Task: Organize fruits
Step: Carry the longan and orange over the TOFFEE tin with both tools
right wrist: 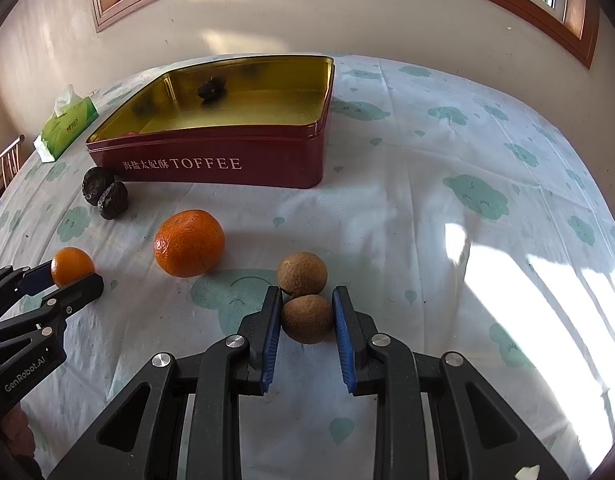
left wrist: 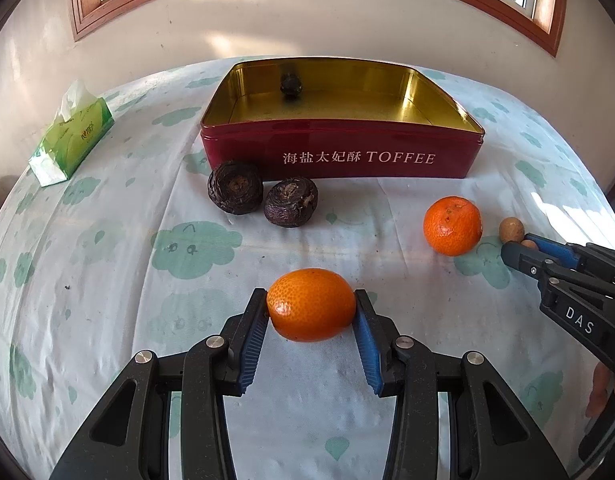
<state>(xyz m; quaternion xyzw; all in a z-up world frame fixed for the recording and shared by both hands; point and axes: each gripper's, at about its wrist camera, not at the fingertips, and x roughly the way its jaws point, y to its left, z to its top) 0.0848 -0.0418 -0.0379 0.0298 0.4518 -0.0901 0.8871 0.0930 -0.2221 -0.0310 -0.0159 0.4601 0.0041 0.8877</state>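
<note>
My left gripper (left wrist: 310, 296) is shut on a small oval orange (left wrist: 311, 308), its blue pads pressing both ends just above the cloth. In the right wrist view my right gripper (right wrist: 306, 300) is shut on a brown round fruit (right wrist: 307, 319), and a second brown fruit (right wrist: 302, 273) touches it from behind. A larger mandarin (left wrist: 452, 225) lies between the two grippers. Two dark wrinkled fruits (left wrist: 235, 187) (left wrist: 290, 201) rest against the front of the red TOFFEE tin (left wrist: 339, 148). Inside the tin sits another dark fruit (left wrist: 290, 85).
A green tissue pack (left wrist: 73, 136) lies at the far left of the table. The table carries a white cloth with green cloud prints (right wrist: 475, 196). A wall and a wood-framed window stand behind it. A hand shows at the right edge of the left wrist view.
</note>
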